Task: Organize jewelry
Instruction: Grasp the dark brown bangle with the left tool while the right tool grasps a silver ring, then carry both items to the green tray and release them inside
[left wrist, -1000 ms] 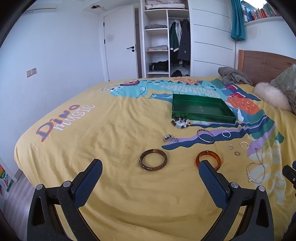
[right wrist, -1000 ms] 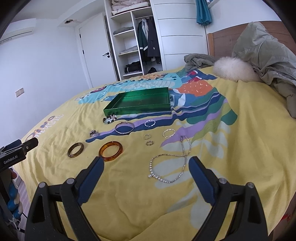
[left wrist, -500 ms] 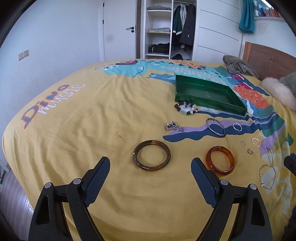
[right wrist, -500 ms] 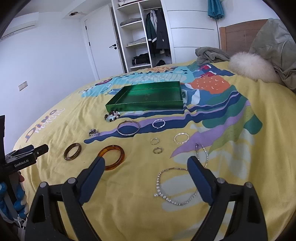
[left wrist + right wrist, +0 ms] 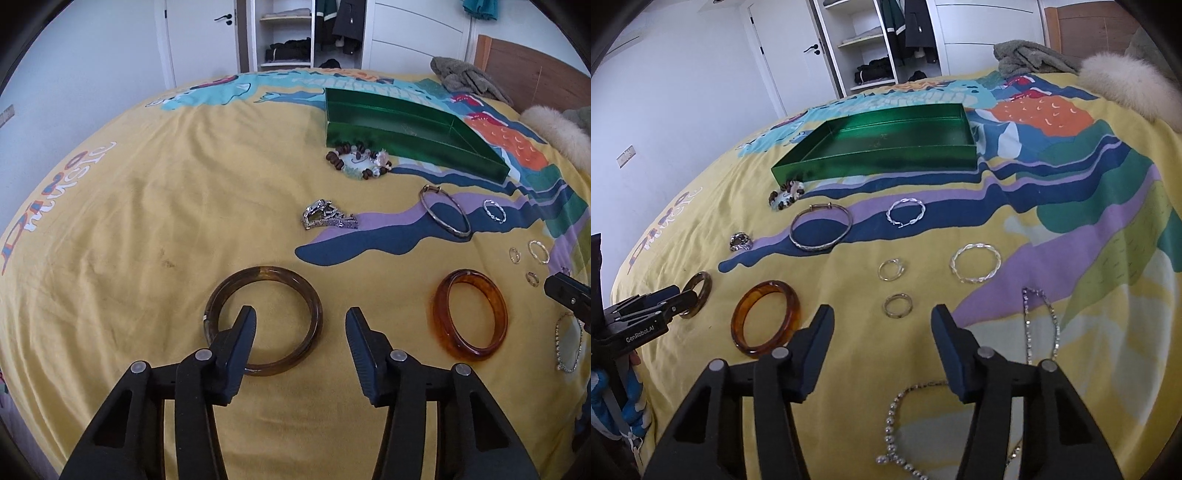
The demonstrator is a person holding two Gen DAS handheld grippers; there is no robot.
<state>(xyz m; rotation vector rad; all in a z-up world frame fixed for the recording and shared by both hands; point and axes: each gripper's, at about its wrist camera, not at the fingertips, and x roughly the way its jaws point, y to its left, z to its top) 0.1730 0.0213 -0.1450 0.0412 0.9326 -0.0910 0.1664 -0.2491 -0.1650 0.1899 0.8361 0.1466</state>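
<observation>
A dark brown bangle (image 5: 314,302) lies flat on the yellow bedspread. My left gripper (image 5: 301,321) hovers over it with its jaws closing. One fingertip (image 5: 247,325) is inside the ring and the other is outside its right rim, neither pressing on it. An orange bangle (image 5: 499,314) lies to the right. My right gripper (image 5: 882,317) is closing too, just short of a small ring (image 5: 897,315) that lies ahead between its fingertips, untouched. A green tray (image 5: 879,162) stands further back with nothing in it.
More jewelry is spread over the bedspread: a silver bangle (image 5: 798,240), two twisted silver hoops (image 5: 907,201), a second small ring (image 5: 882,275), a sparkling necklace (image 5: 1028,332), a beaded bracelet (image 5: 786,195) and a silver chain (image 5: 325,218). Pillows and a grey garment (image 5: 1027,55) lie at the headboard.
Both grippers have come down and forward toward the bedspread, and their jaws have narrowed. The left one now straddles the brown bangle's rim. The right one has neared the small ring.
</observation>
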